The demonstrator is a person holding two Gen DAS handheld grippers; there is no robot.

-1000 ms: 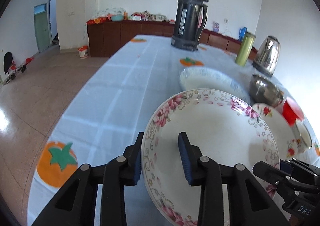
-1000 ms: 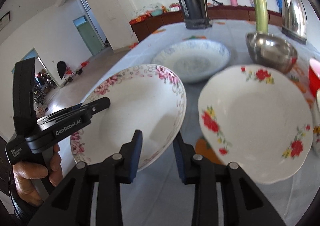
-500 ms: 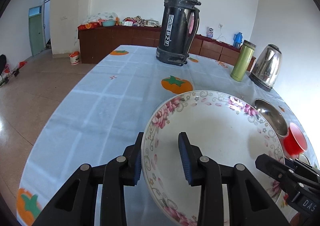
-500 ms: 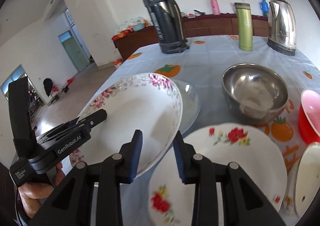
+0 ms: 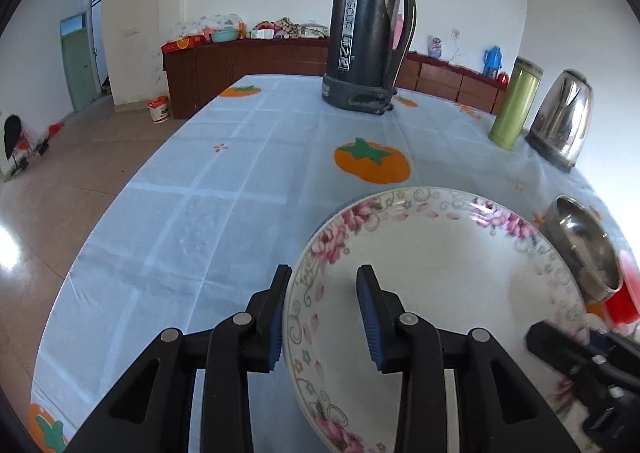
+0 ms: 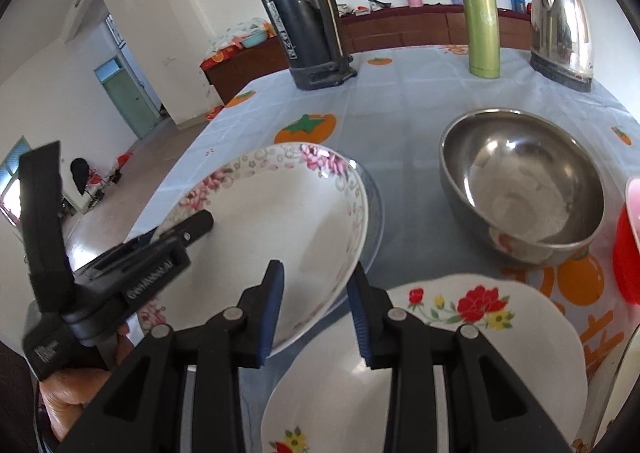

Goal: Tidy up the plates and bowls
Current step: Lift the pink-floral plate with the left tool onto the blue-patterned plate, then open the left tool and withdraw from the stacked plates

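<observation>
We've got the pink-flowered plate [image 5: 432, 285] pinched at both ends: our left gripper [image 5: 322, 309] straddles its near-left rim, narrow and clamped, while our right gripper [image 6: 316, 305] sits across the opposite rim, jaws easing apart. The plate hangs tilted just above a blue-rimmed plate [image 6: 376, 209] on the counter [image 5: 224, 189], directly beneath. Looks like a straight drop; the left gripper bears the weight.
</observation>
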